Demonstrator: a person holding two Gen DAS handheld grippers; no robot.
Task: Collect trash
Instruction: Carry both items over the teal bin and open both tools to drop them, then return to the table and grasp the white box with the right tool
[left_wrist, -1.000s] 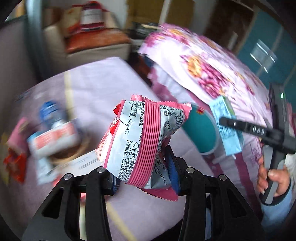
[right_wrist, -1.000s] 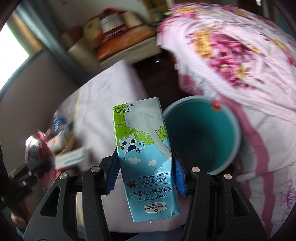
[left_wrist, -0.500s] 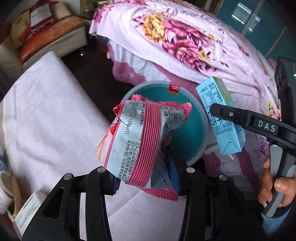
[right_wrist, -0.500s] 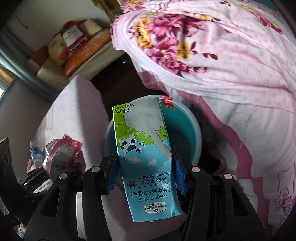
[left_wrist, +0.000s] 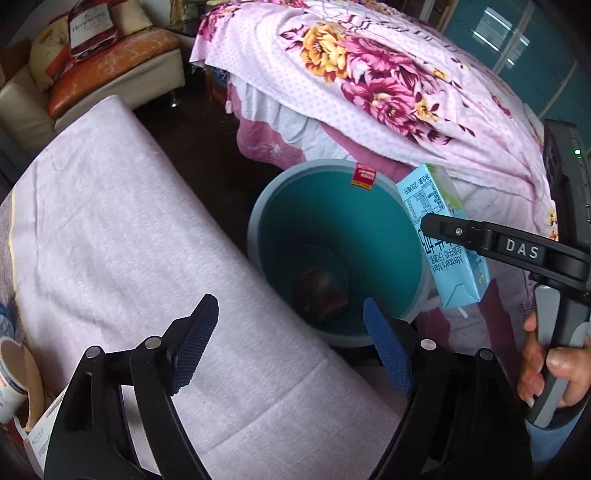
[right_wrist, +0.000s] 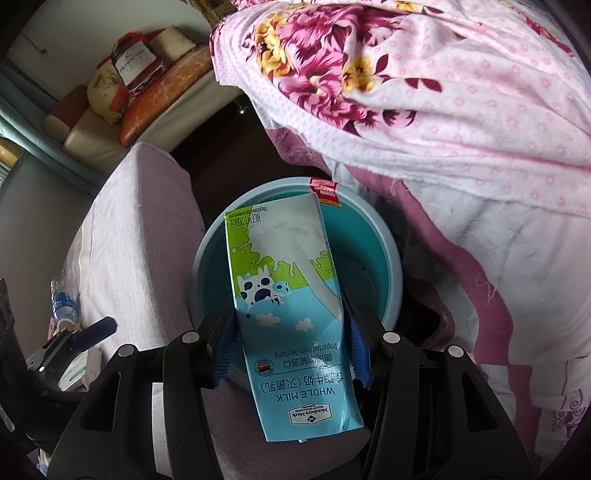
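The left gripper (left_wrist: 290, 349) stands spread wide with nothing between its blue pads (left_wrist: 195, 345); its jaws have just been opening. It hangs over the near rim of the teal bin (left_wrist: 258, 221), which serves as landmark here. Deep in the bin's bottom lies one crumpled pinkish-red snack wrapper (left_wrist: 321, 291), dim in the shadow, its print not readable and its lie hard to judge.

The right gripper (right_wrist: 291, 345) is clamped on one milk carton (right_wrist: 291, 295), its blue pads pressing the carton's two narrow sides near its lower half. The carton is a slim box, light blue below and green and white above, with a spotted cow, small clouds and the words "WHOLE MILK" printed on it; its face is creased and slightly dented. Its long axis runs along the fingers, out and down toward the bin, and the far end sits above the bin's opening, at the right side of the rim as the left wrist camera sees it. A short white straw stub (left_wrist: 461, 314) shows at the end nearest the gripper.

The person's right hand (left_wrist: 546, 365) grips the handle. One small red label (left_wrist: 364, 177) hangs on the bin's far rim. Left of the bin is a pale pink covered surface (left_wrist: 129, 240); behind it, a floral quilt (left_wrist: 388, 81).
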